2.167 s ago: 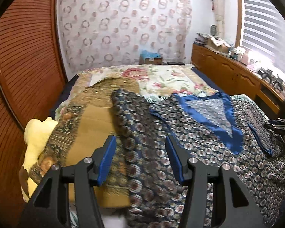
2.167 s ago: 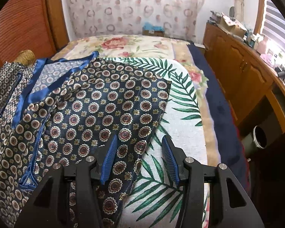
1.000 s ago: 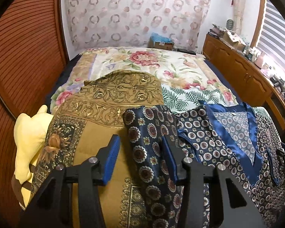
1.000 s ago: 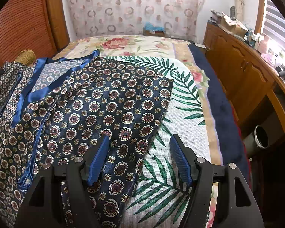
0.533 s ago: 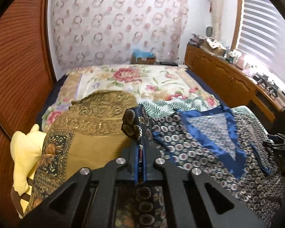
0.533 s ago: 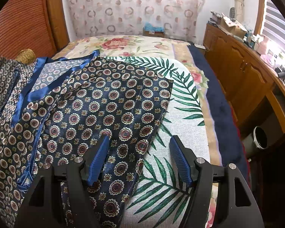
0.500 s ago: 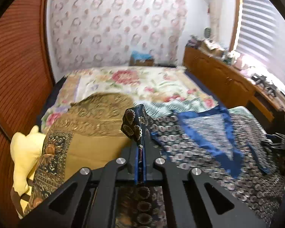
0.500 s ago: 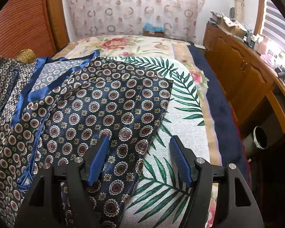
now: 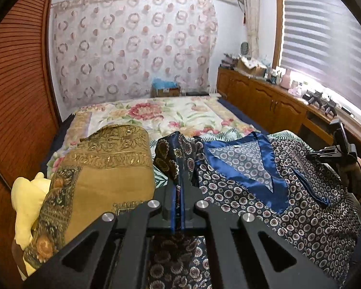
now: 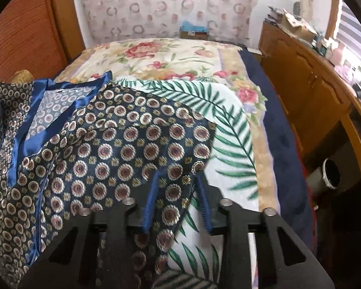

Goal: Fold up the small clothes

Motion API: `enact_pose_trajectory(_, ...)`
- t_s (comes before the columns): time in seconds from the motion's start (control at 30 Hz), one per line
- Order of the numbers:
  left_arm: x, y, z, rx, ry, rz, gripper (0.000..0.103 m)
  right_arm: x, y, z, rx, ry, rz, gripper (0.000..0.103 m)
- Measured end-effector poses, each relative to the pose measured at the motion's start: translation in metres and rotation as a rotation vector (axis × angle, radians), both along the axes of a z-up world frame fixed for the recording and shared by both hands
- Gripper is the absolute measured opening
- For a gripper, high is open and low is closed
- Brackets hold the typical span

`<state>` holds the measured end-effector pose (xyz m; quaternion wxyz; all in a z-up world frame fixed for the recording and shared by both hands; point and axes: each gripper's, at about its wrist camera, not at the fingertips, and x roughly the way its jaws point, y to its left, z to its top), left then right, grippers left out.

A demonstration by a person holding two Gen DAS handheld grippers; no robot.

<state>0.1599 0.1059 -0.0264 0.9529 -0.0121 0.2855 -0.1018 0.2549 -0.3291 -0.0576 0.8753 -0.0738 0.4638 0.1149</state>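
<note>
Meanwhile, left gripper clamped tight on bunched sleeve of patterned navy shirt, spread flat across bed; right gripper parted, straddling shirt's opposite edge.

shirt: navy, cream-and-maroon medallion print, shiny royal blue collar trim, paler blue lining w/ small rings. blanket: mustard gold, ornate dark border. towel: white, green palm fronds. bedspread: cream, pink-red roses. wall curtain: pale, pinkish rings. gripper pads: blue, black frames.
</note>
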Motion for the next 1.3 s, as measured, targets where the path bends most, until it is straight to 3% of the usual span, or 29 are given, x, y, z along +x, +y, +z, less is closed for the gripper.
enact_pose_trajectory(0.03,-0.008,0.0,0.001,-0.01,-0.012,-0.006,0.0,0.0,0.003,0.0,0.004,0.003,0.011,0.007)
enact_pose_trajectory(0.13,-0.032,0.002,0.007,-0.026,-0.048,-0.016,0.0,-0.012,0.015,0.006,-0.025,-0.042,0.044,0.0)
enact_pose_trajectory(0.3,-0.084,0.015,0.019,-0.05,-0.116,-0.015,0.0,-0.069,0.013,0.05,0.043,-0.236,0.042,0.0)
enact_pose_trajectory(0.43,-0.14,0.025,0.014,-0.031,-0.164,0.024,0.0,-0.12,-0.001,0.08,0.104,-0.305,0.047,0.0)
enact_pose_trajectory(0.53,-0.173,0.033,-0.002,-0.051,-0.147,0.059,0.0,-0.16,-0.013,0.094,0.137,-0.324,0.064,0.0)
enact_pose_trajectory(0.77,-0.215,0.05,-0.033,-0.06,-0.074,0.148,0.0,-0.226,-0.024,0.101,0.132,-0.298,0.087,0.0)
enact_pose_trajectory(1.0,-0.245,0.053,-0.035,-0.029,-0.05,0.16,0.005,-0.271,-0.036,0.086,0.109,-0.233,0.146,0.0)
enact_pose_trajectory(1.13,-0.249,0.06,-0.027,-0.014,-0.047,0.169,0.018,-0.278,-0.04,0.064,0.111,-0.159,0.152,0.0)
enact_pose_trajectory(1.3,-0.235,0.066,-0.019,0.008,-0.038,0.178,0.021,-0.275,-0.043,0.057,0.108,-0.143,0.147,0.004)
